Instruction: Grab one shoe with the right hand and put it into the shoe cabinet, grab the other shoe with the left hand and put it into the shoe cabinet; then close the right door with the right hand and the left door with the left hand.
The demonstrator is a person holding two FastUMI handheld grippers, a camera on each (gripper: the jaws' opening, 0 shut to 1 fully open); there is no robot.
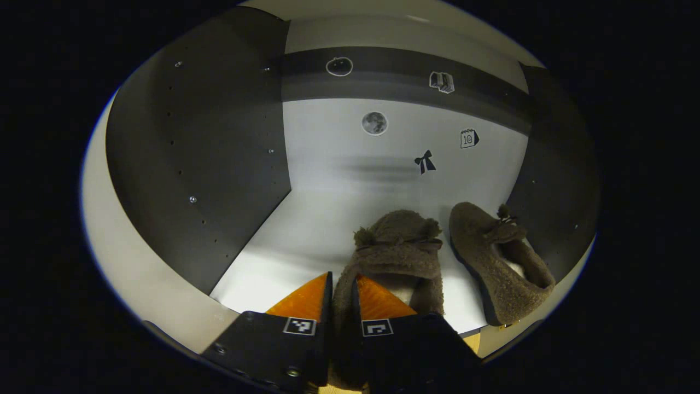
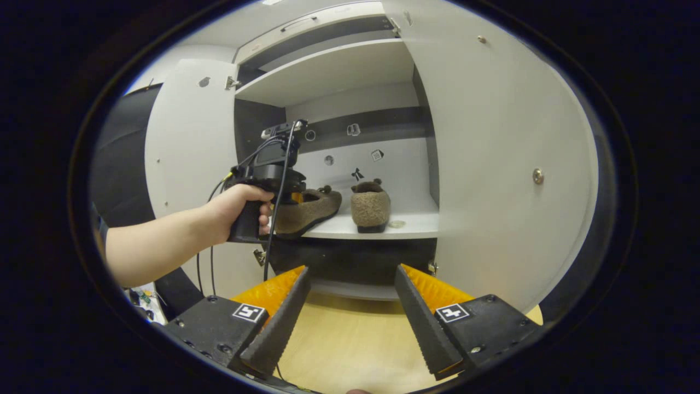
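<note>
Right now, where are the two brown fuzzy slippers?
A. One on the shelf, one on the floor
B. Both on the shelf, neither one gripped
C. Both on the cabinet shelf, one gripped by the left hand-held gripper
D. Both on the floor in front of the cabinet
C: both brown fuzzy slippers sit on the cabinet shelf; the left hand-held gripper pinches the heel of the left slipper, while the right slipper rests free beside it.
</note>
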